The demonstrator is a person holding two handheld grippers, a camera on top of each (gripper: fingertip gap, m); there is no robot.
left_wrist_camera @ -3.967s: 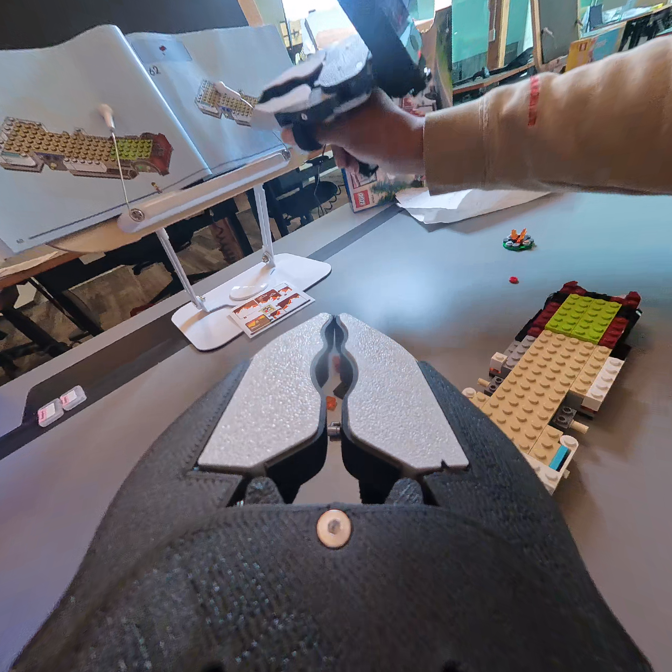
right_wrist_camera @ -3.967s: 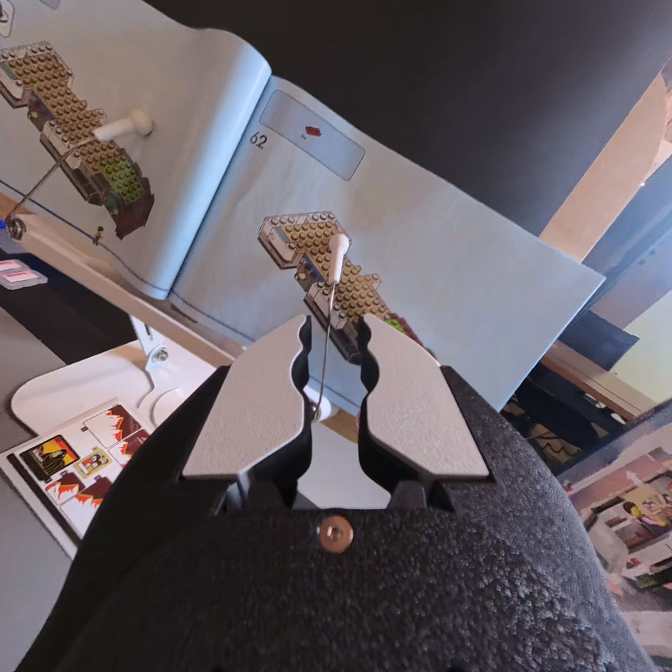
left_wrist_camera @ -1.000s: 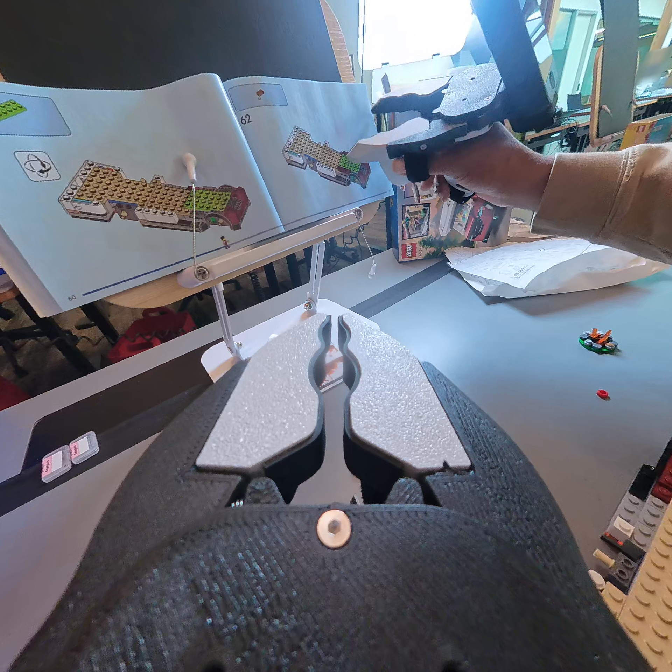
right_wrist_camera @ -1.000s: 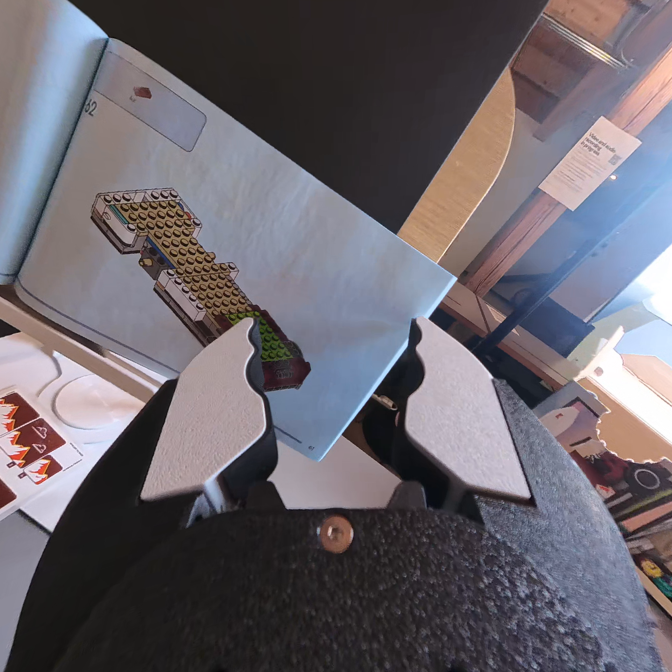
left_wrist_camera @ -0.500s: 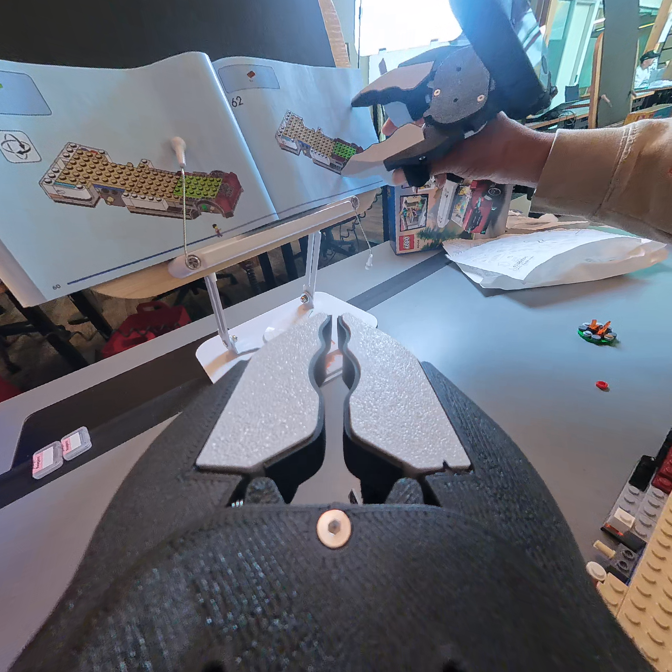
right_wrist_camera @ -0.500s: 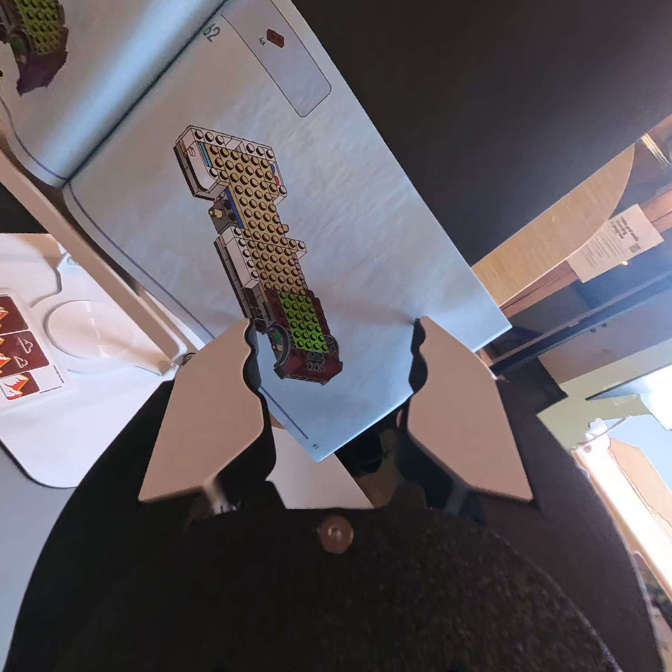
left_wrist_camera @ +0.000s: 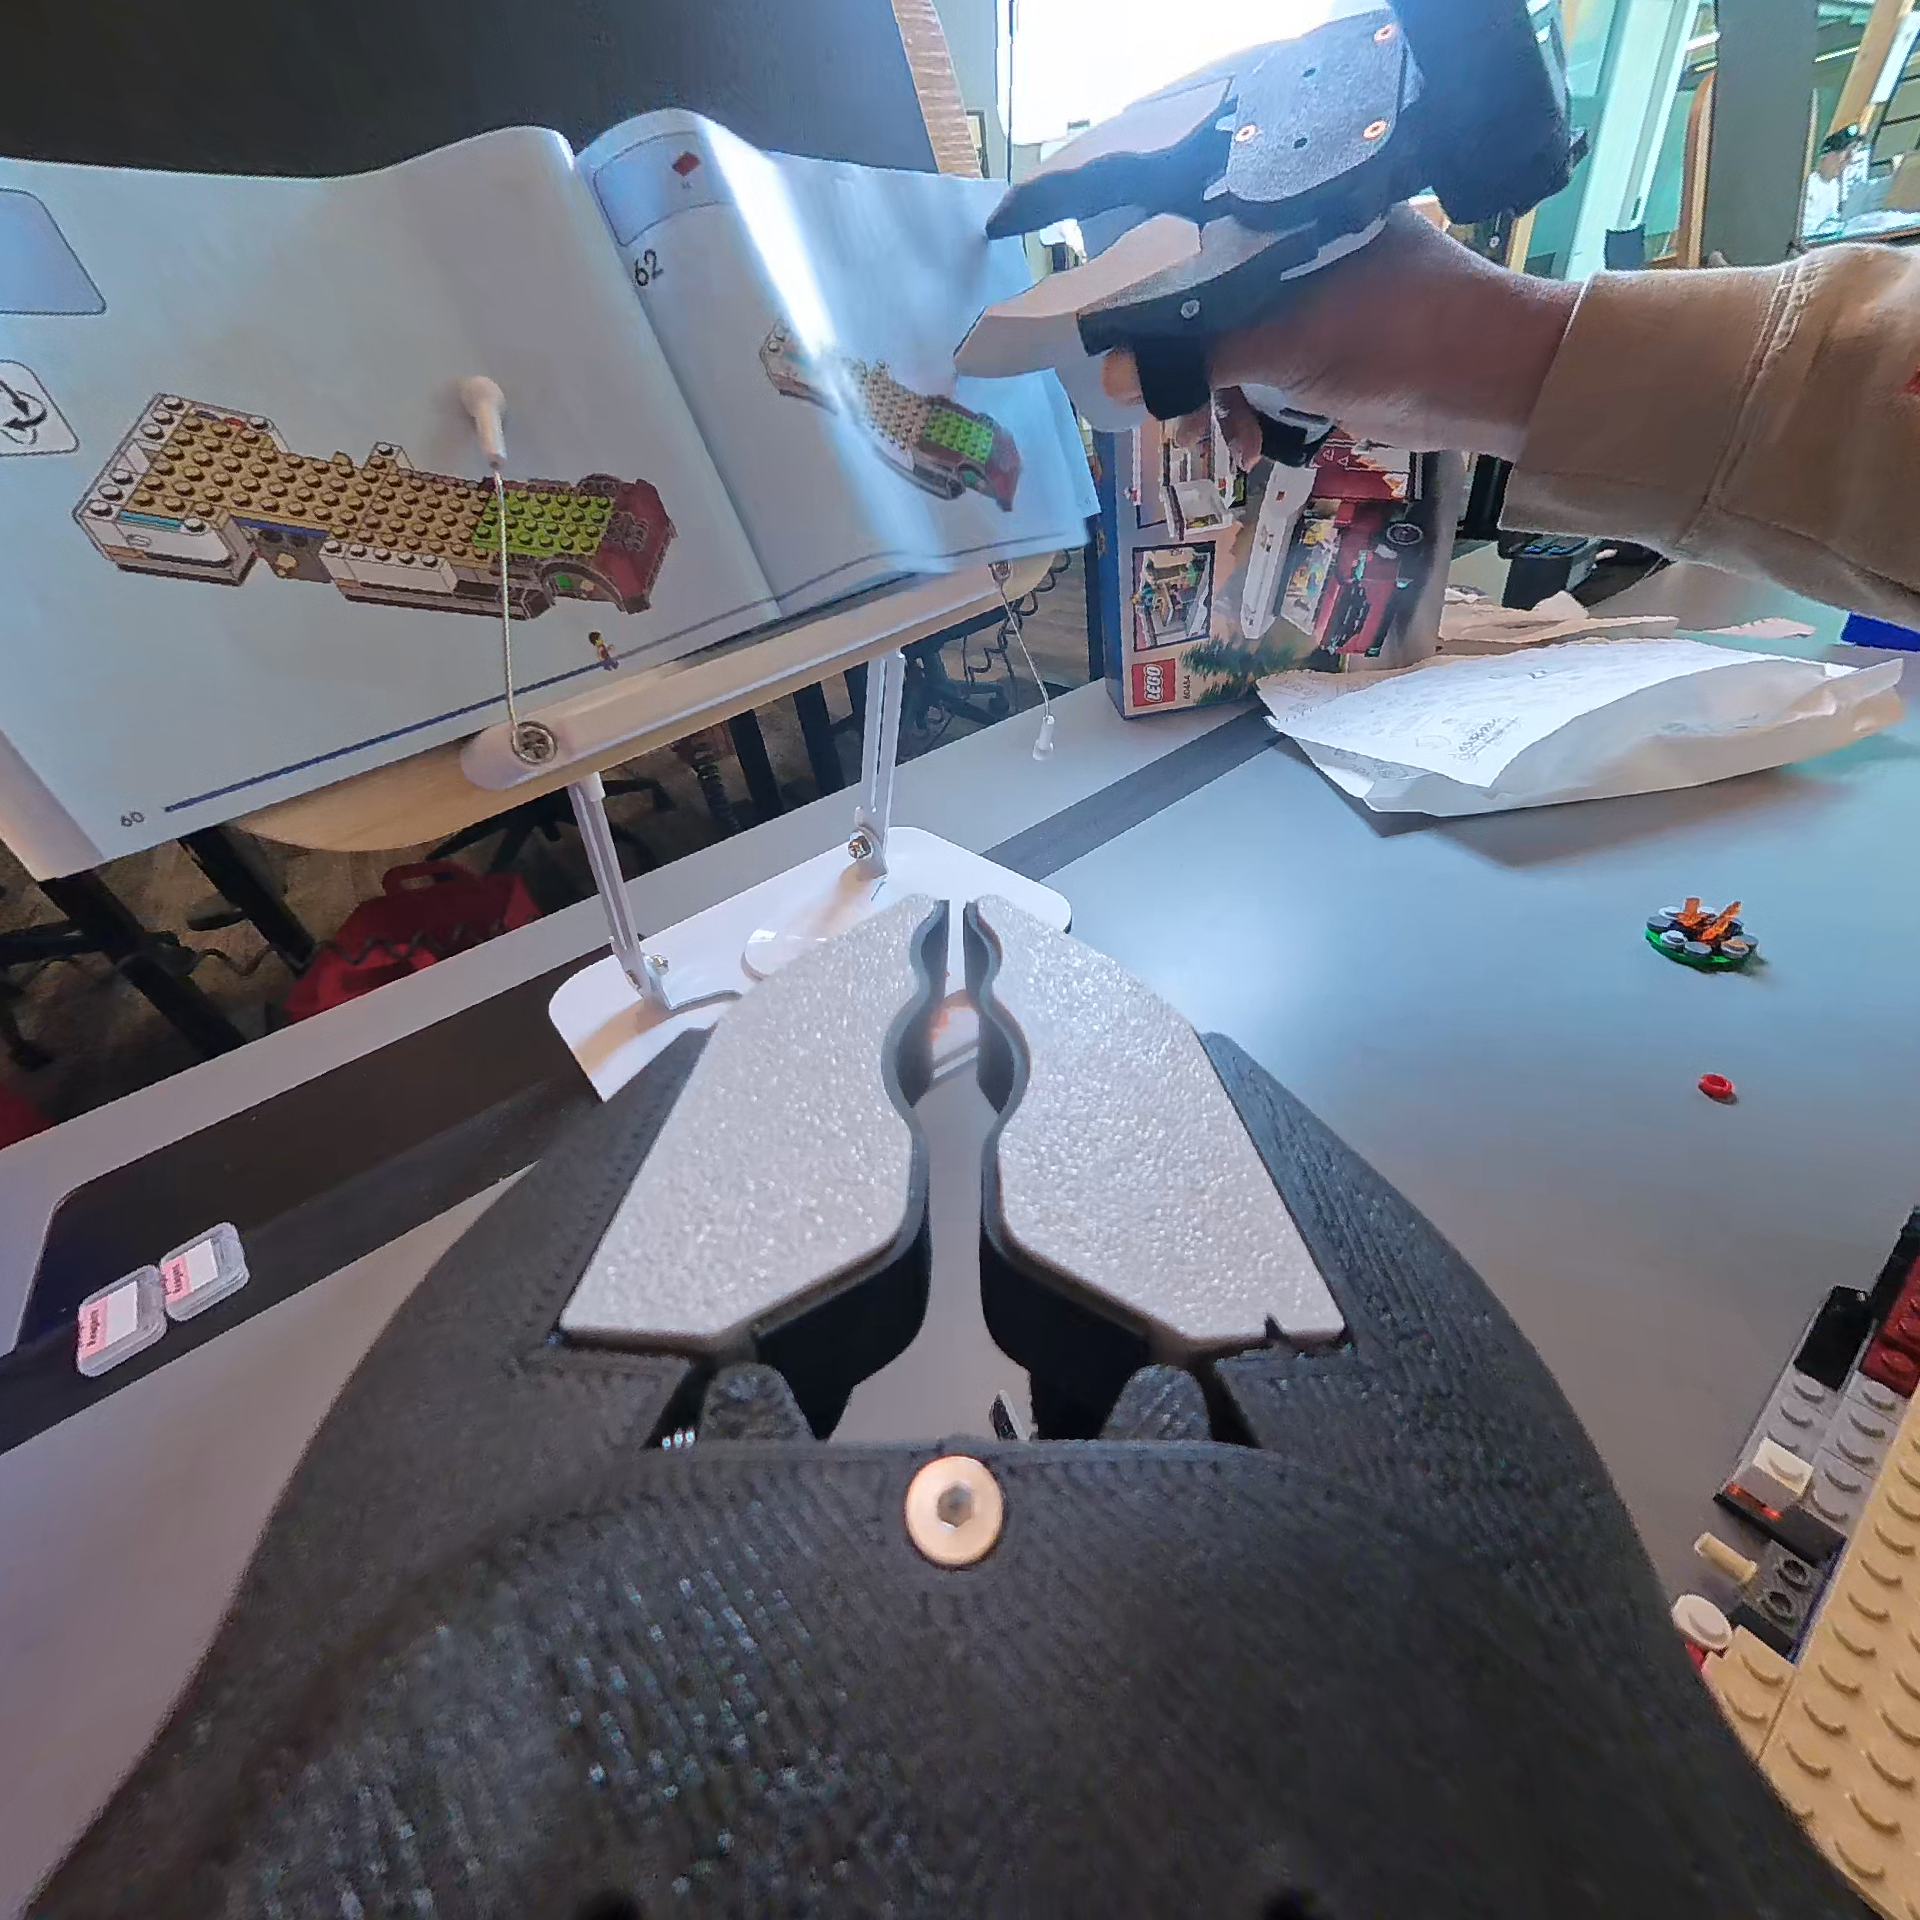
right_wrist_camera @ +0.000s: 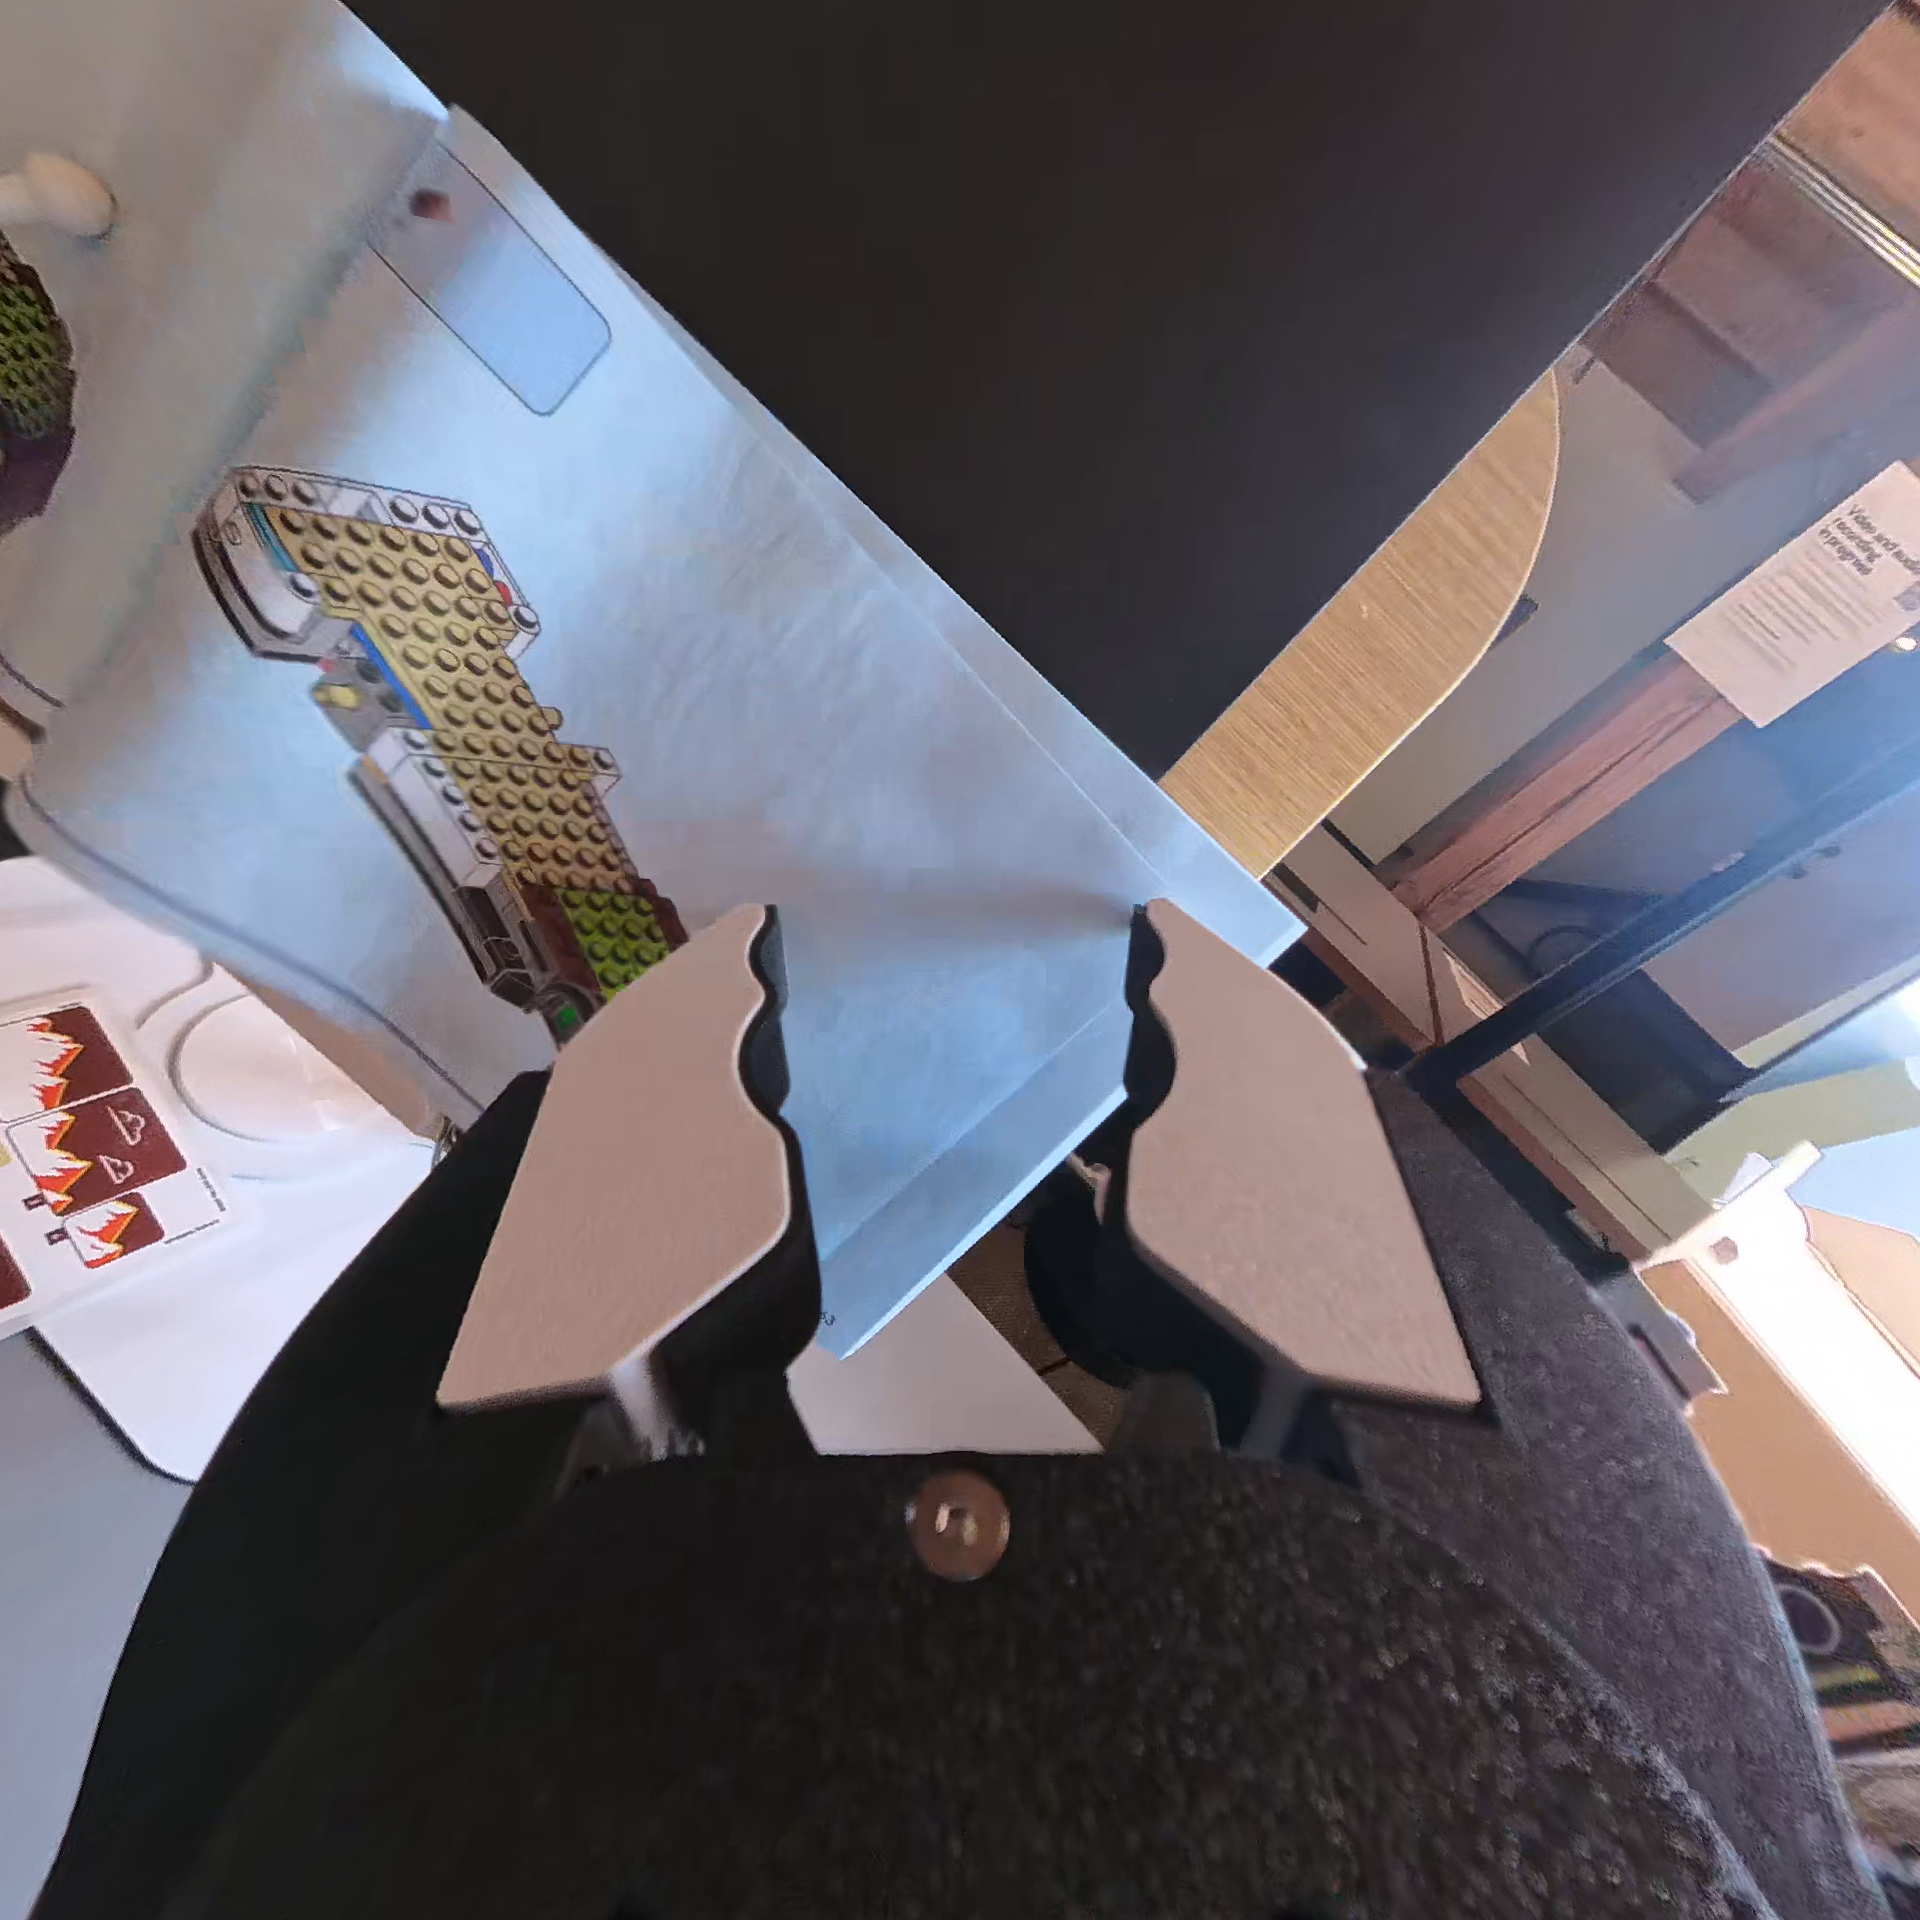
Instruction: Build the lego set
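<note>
— Where's the right gripper (right_wrist_camera: 951, 935) just now?

— Up at the booklet (left_wrist_camera: 312, 416) on the white stand (left_wrist_camera: 810, 914). Its fingers (right_wrist_camera: 665, 1122) are spread wide, and the lower outer corner of the right-hand page (right_wrist_camera: 935, 1039) sits in the gap between them. I see no pad pressing on the paper, though the right tip looks to be at the page's edge. From the left side, one finger is over the page's front and the other is up by its top corner.

— And the left gripper (left_wrist_camera: 954, 914)?

— Low over the grey table (left_wrist_camera: 1351, 1091), fingers together with only a sliver between the tips. Nothing in them. It's right in front of the stand's base.

— The stand's clips?

— The left one (left_wrist_camera: 483, 410) lies across the left page. The right one (left_wrist_camera: 1042, 750) dangles loose off the ledge's end.

— What else is about?

— A sticker sheet (right_wrist_camera: 83, 1143) on the stand's base, a toy box (left_wrist_camera: 1268, 582) and a white paper bag (left_wrist_camera: 1558, 727) behind. On the table there's a small green round piece with orange bits (left_wrist_camera: 1704, 940), a tiny red ring (left_wrist_camera: 1716, 1087), and a tan brick build (left_wrist_camera: 1849, 1558) at the right edge. Two small white cases (left_wrist_camera: 156, 1299) are on the dark strip at the left.
</note>
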